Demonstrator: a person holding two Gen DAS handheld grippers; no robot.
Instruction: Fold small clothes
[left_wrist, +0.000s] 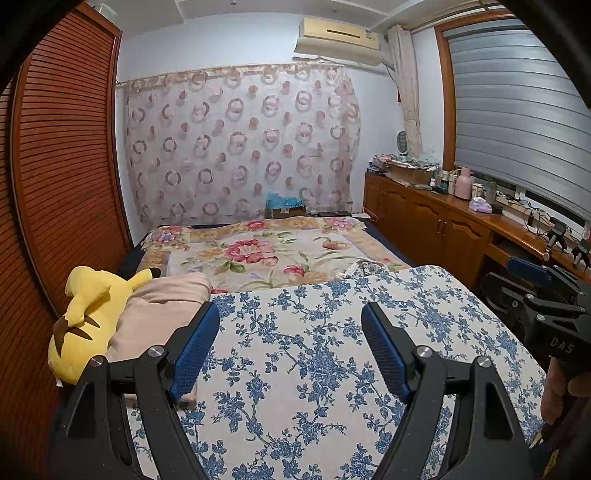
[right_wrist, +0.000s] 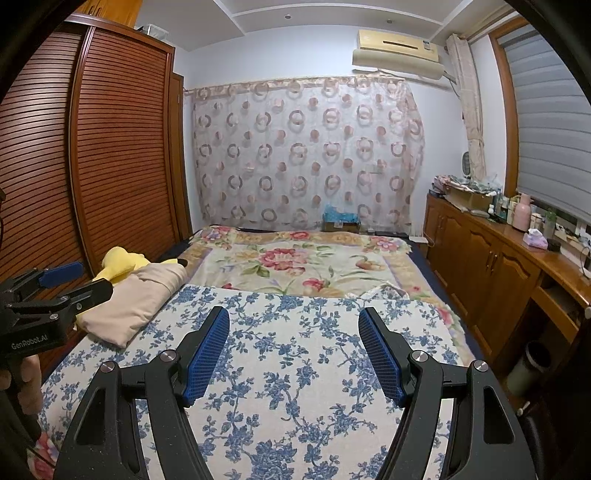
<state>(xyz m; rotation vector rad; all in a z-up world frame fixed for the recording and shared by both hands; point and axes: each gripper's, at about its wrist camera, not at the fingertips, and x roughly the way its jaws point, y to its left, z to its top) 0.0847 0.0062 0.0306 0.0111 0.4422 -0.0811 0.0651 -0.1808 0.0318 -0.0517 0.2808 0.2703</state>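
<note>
A beige folded garment (left_wrist: 159, 314) lies at the left edge of the blue-flowered board (left_wrist: 314, 350) on the bed; it also shows in the right wrist view (right_wrist: 136, 302). My left gripper (left_wrist: 291, 321) is open and empty, held above the board just right of the garment. My right gripper (right_wrist: 293, 325) is open and empty above the middle of the board (right_wrist: 295, 369). Each gripper shows from the side in the other's view: the right one (left_wrist: 535, 288), the left one (right_wrist: 66, 284).
A yellow plush toy (left_wrist: 85, 317) lies left of the garment, against the slatted wardrobe (left_wrist: 62, 166). A flowered blanket (left_wrist: 258, 254) covers the bed beyond the board. A wooden cabinet (right_wrist: 498, 266) with bottles runs along the right wall.
</note>
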